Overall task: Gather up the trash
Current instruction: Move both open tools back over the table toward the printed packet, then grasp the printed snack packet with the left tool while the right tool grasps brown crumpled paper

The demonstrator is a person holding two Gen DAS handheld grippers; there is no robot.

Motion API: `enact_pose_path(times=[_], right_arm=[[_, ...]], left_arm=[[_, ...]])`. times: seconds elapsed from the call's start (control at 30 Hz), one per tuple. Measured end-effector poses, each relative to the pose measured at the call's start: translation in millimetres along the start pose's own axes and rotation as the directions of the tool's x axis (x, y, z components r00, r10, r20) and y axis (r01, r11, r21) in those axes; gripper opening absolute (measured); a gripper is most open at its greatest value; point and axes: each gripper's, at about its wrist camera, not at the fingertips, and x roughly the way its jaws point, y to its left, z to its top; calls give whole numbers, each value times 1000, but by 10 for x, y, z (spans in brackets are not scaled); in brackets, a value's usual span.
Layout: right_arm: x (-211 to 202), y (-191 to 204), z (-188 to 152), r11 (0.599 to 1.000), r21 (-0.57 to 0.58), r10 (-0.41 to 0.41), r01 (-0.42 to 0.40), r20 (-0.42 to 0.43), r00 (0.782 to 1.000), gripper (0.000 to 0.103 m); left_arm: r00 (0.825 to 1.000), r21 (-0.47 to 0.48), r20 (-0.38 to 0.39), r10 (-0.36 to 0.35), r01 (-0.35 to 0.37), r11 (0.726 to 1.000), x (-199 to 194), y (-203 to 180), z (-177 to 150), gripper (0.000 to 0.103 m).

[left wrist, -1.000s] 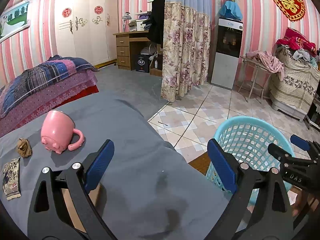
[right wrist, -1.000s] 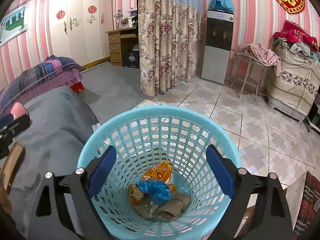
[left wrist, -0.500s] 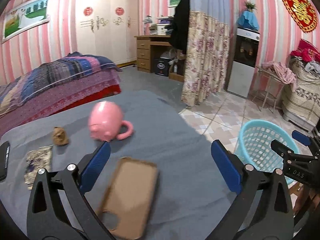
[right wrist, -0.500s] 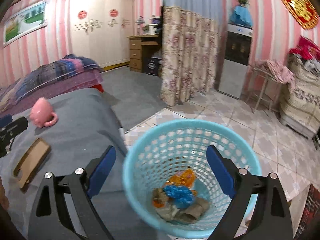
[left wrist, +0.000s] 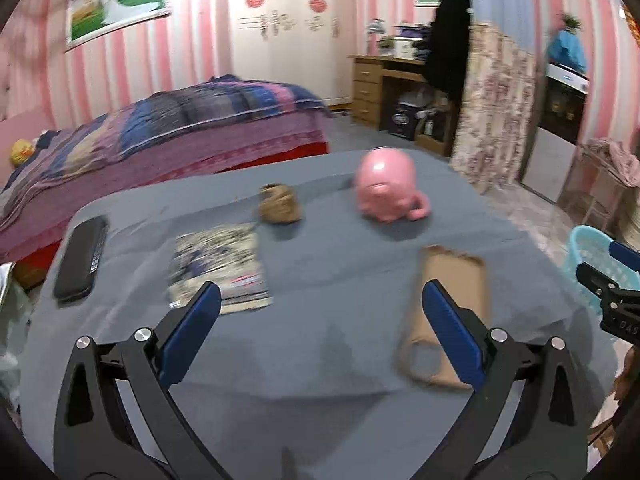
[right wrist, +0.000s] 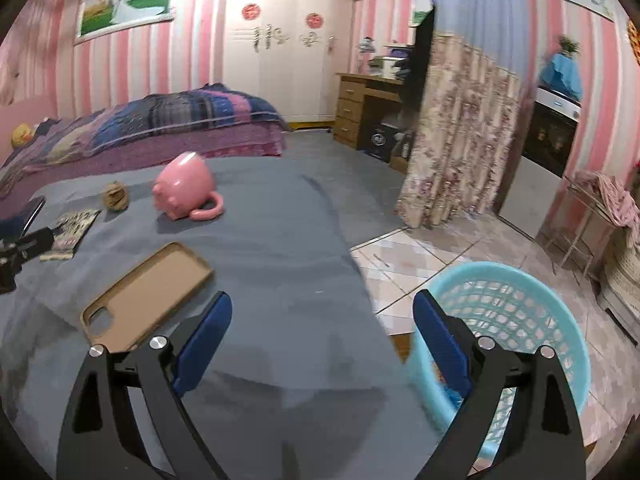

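A crumpled brown paper ball [left wrist: 279, 204] and a flat printed wrapper [left wrist: 219, 267] lie on the grey-covered table [left wrist: 320, 340]. Both show small at the left of the right wrist view, the ball [right wrist: 116, 197] and the wrapper [right wrist: 74, 227]. The light-blue trash basket [right wrist: 516, 320] stands on the floor to the right of the table, and its rim shows in the left wrist view [left wrist: 592, 256]. My left gripper [left wrist: 320, 332] is open and empty above the table's near side. My right gripper [right wrist: 324, 344] is open and empty over the table's right edge, beside the basket.
A pink mug [left wrist: 386, 192] lies on its side at the far middle. A tan phone case [left wrist: 444, 312] lies to the right, a black remote [left wrist: 82, 258] at the left. A bed [left wrist: 160, 132] is behind, with a floral curtain [right wrist: 456, 132] and tiled floor to the right.
Both grippers have swung left, away from the basket and toward the table. The basket slid to the right in both views, and the wrapper, paper ball and remote came into fuller view.
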Motion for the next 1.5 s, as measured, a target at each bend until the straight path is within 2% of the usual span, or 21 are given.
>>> enact_pose_path(times=[0.23,0.4,0.6,0.63,0.77,0.8,0.83,0.87,0.93,0.97,1.03,1.07,1.1,1.13,1.2,1.3,1.37,1.5], right_arm=[[134,282,-9,998,-34,50,-52,-37,998,90],[236,415,31,996,-33,84,-86,-59,995,90],[421,534,183,995,-15,97,-98,-68,993,90],[451,540,217,995,-9,100,-101,-70,993,90],[569,617,378,994,-5,110,-111,-84,990,90],[592,657,428,994,-17,107,-109,-86,991,90],[606,679,458,994,-23,107,-110,-86,991,90],[621,714,491,993,-28,109,-112,-87,990,90],[663,813,570,991,-29,126,-129,-91,988,90],[672,837,587,991,-28,131,-134,-92,987,90],[708,950,646,988,-34,148,-152,-96,984,90],[742,1058,681,985,-44,161,-166,-100,982,90],[755,1113,689,984,-49,167,-172,-102,981,90],[773,1180,706,982,-54,174,-181,-105,979,90],[819,1350,736,977,-67,195,-203,-112,974,90],[872,1577,777,969,-72,228,-237,-117,967,90],[930,1763,829,962,-90,248,-259,-116,962,90],[1092,2057,884,950,-105,280,-293,-122,952,90]], left_arm=[[996,-63,-28,80,-81,995,25,606,-139,97],[992,-67,-54,114,-118,991,207,883,-113,97],[989,-92,-122,78,-90,992,699,1068,67,97],[987,-94,-150,59,-74,993,834,1073,101,97],[973,-92,-217,71,-93,991,1182,1102,155,97],[968,-104,-244,56,-83,991,1267,1124,157,96],[961,-115,-273,37,-70,991,1341,1143,159,89],[953,-118,-301,33,-71,990,1397,1151,162,88],[958,-101,-287,32,-64,993,1372,1123,186,66],[959,-83,-282,27,-52,995,1356,1091,194,60],[962,-47,-271,40,-55,997,1333,1049,181,37],[963,-38,-264,45,-57,998,1319,1043,170,29],[965,-30,-257,51,-61,998,1299,1046,169,13],[966,-25,-254,54,-63,998,1285,1053,175,6],[971,-24,-235,44,-52,998,1229,1121,217,3],[980,-4,-153,130,-132,991,1043,1296,299,2],[982,-32,-109,156,-160,987,923,1497,371,2],[968,-84,-57,246,-250,965,770,1954,429,2]])
